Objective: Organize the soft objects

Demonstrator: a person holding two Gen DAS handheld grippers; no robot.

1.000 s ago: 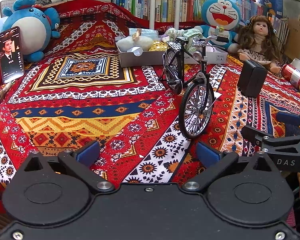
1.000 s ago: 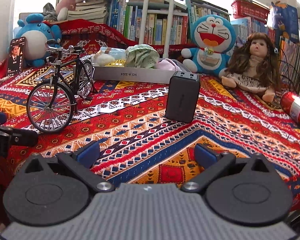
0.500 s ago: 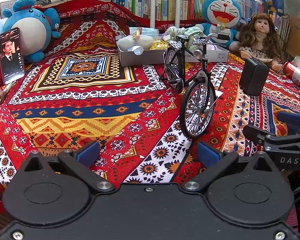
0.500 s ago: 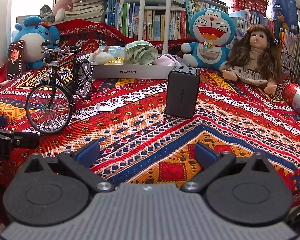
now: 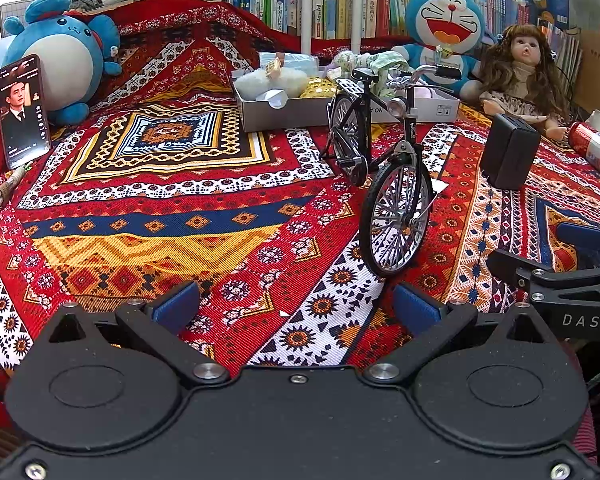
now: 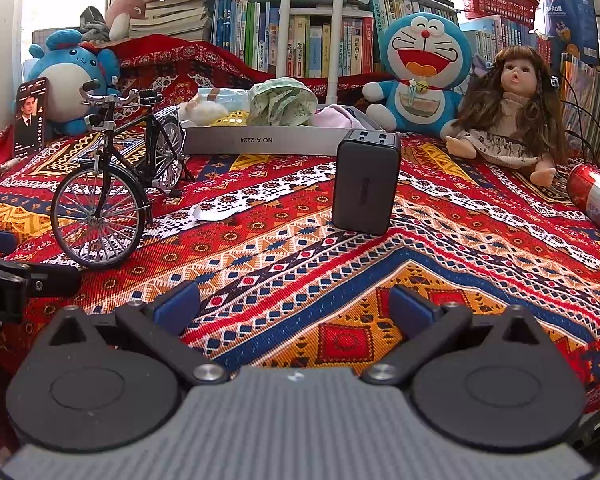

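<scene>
Far ahead of the left gripper [image 5: 296,306], beyond its right finger: grey box [image 5: 284,110] heaped with soft things, white fluffy lump [image 5: 270,80], green patterned cloth [image 6: 282,100], pale pink fabric [image 6: 336,117]. Fingers of left and right gripper [image 6: 294,306] spread wide, gripping nothing. Since a second ago, slightly nearer the model bicycle [image 5: 384,168]; otherwise unchanged.

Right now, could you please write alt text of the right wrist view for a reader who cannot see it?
The open right gripper hovers empty over a red patterned blanket, facing a black box that stands upright. A model bicycle stands to the left; behind are a grey tray of soft items, a blue cat plush and a doll.
</scene>
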